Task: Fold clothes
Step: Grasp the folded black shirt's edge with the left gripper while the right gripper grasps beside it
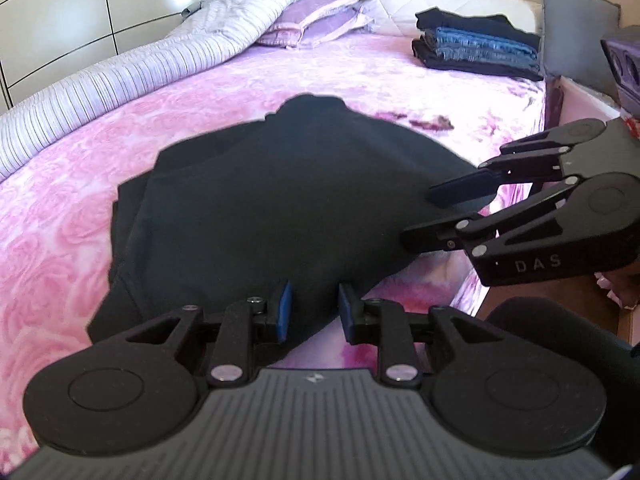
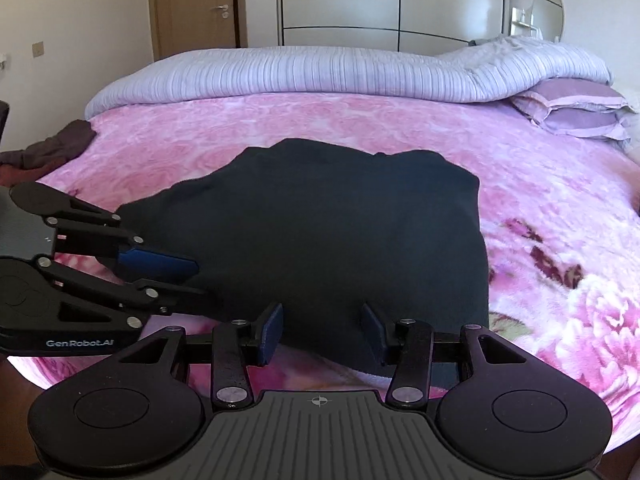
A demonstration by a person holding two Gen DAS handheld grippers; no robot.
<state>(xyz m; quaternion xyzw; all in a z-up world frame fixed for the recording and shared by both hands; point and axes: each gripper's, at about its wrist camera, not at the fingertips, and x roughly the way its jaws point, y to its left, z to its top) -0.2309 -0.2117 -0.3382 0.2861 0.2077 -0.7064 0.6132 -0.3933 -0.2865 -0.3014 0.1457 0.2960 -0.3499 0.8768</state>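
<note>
A black garment point(image 1: 280, 200) lies folded and flat on the pink flowered bedspread point(image 1: 60, 220), its near edge toward me. My left gripper point(image 1: 315, 308) hovers at that near edge, its blue pads point(image 1: 285, 306) apart with the cloth lying between them and nothing pinched. The right wrist view has this gripper point(image 2: 198, 280) at the garment's point(image 2: 340, 232) left side. My right gripper point(image 2: 322, 330) stands open at the near edge too, jaws wide apart with the cloth lying between them. From the left wrist view the right gripper point(image 1: 420, 216) comes in from the right, one finger above the fabric's corner.
A stack of folded dark and blue clothes point(image 1: 476, 44) sits at the bed's far right beside a grey cushion point(image 1: 576, 20). Purple pillows point(image 1: 320, 20) and a striped duvet point(image 1: 120, 76) line the far side. A brown clothes heap point(image 2: 60, 144) lies at the left edge.
</note>
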